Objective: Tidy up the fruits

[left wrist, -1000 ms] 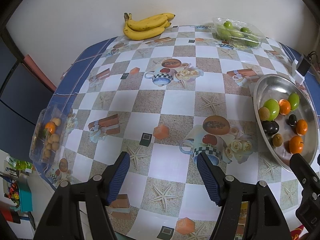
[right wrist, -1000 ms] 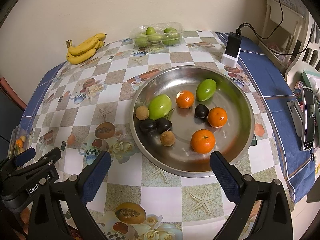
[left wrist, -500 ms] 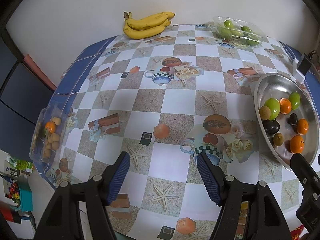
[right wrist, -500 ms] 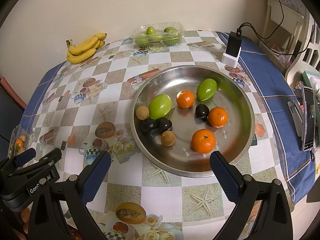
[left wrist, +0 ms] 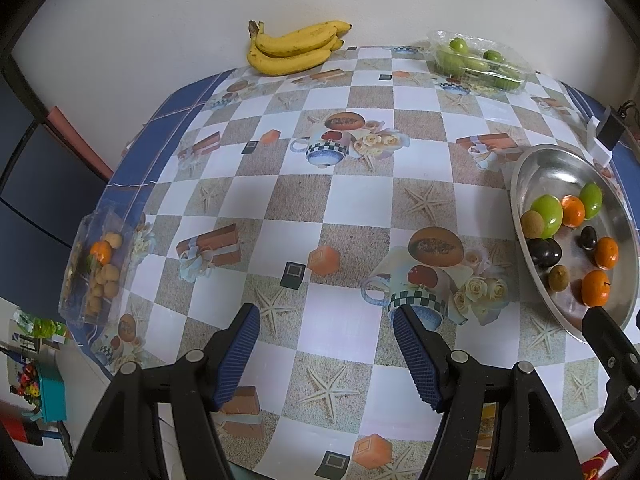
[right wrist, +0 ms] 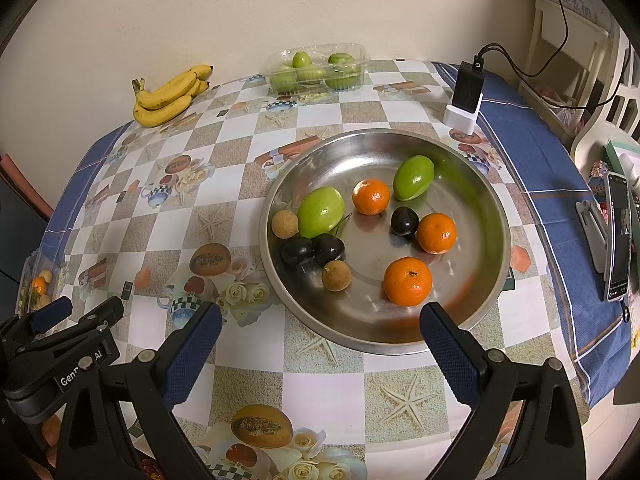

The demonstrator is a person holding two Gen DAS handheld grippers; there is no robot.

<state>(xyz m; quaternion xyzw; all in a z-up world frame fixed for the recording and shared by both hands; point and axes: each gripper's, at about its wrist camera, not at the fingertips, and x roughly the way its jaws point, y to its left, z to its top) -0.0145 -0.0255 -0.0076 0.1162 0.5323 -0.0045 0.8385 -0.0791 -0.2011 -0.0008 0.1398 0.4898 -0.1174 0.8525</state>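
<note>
Right wrist view takes in most of the table [right wrist: 328, 384], covered by a checked cloth printed with teapots, starfish and roses, its right side plain blue. On it, right of centre, sits the steel tray [right wrist: 472, 168], a wide round dish with a raised rim. A bunch of bananas [right wrist: 168, 96] lies at the far left by the wall, and a clear plastic box of green fruit [right wrist: 316, 66] stands at the far edge, just right of the bananas. Another clear pack [left wrist: 94, 268] (small brown fruit and one orange inside) hangs at the table's left edge, best seen from the left wrist.

Inside the tray lie two green fruits, the larger one [right wrist: 321, 211] on the left and the other [right wrist: 413, 177] farther right. Three oranges are there too: one far [right wrist: 371, 196], one right [right wrist: 436, 232], one near [right wrist: 407, 281]. Two dark plums touch each other at the left [right wrist: 312, 250], a third [right wrist: 404, 221] lies near the middle, and two small brown round fruits sit by the left rim [right wrist: 285, 224] and nearer [right wrist: 336, 275].

A black charger on a white base [right wrist: 466, 94] stands beyond the tray, and a phone [right wrist: 618, 236] is propped at the right.

Over the near rim the right gripper [right wrist: 320, 340] hangs with its blue-padded jaws spread wide, nothing between them. The left gripper [left wrist: 326, 352] is spread too, over bare cloth left of the tray.
</note>
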